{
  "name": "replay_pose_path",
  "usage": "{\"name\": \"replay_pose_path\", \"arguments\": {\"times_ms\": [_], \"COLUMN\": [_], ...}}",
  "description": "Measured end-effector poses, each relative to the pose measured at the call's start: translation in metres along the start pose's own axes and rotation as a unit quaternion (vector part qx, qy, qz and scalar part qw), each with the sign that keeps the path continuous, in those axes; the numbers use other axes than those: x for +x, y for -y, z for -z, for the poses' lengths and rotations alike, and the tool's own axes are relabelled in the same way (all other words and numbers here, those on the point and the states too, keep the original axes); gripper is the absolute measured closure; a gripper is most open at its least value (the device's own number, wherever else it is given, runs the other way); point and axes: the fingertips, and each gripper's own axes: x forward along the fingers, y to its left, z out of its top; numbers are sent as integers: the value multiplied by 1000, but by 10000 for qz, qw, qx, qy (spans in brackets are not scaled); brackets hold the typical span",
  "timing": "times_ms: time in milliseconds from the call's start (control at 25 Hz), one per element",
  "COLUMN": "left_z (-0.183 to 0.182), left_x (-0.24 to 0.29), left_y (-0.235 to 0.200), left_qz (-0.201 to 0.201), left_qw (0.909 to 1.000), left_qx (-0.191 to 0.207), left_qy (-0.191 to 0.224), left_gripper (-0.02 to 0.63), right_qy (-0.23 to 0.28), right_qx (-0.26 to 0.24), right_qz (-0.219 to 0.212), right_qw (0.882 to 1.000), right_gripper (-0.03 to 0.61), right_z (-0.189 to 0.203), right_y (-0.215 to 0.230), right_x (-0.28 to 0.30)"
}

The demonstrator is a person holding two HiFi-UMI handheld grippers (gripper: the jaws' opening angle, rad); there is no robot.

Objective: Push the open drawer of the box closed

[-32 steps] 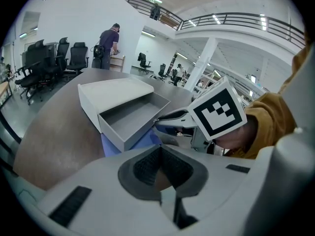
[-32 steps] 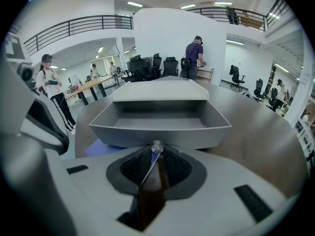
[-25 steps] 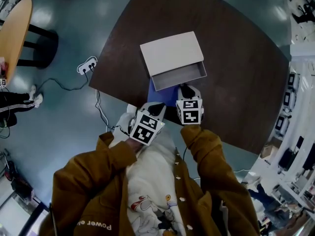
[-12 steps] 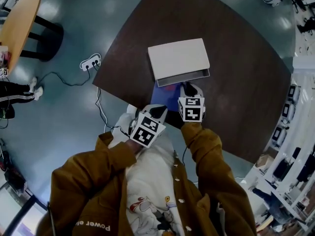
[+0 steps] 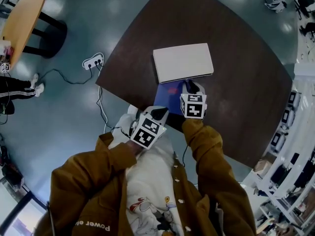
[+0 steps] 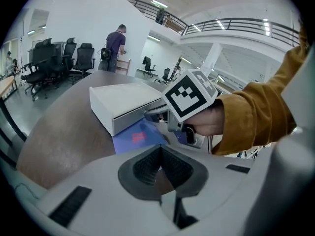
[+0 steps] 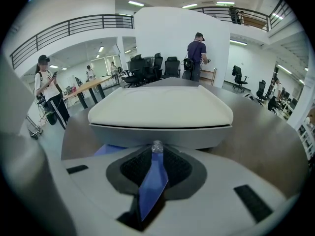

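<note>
The white box (image 5: 183,63) sits in the middle of the dark brown table (image 5: 236,43), partly over a blue sheet (image 5: 170,90). Its drawer is pushed in, with the grey drawer front (image 7: 197,137) about flush with the box's near side. The right gripper (image 5: 190,86) is against that front, its jaws drawn nearly together and seemingly pinching a small clear knob (image 7: 157,146). The left gripper (image 6: 160,154), jaws pressed together on nothing, hangs at the table's near edge, left of the right one and clear of the box.
</note>
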Motion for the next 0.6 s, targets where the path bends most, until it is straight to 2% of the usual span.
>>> {"name": "replay_pose_path", "arguments": {"times_ms": [440,600], "left_z": [2,4], "left_x": [-8,-11], "left_y": [-5,-4], "left_qz": [-41,10], "left_qw": [10000,10000], "left_qx": [-25,26], "left_qy": [-8,19], "left_gripper": [607,607], "right_qy": [-57,102], "right_qx": [164,405], "right_qz": [104,54], "right_qw": [9998,9991], "right_gripper": [500,490], "right_z": [-7,-6], "right_y": [0,-2], "right_x": [5,7]}}
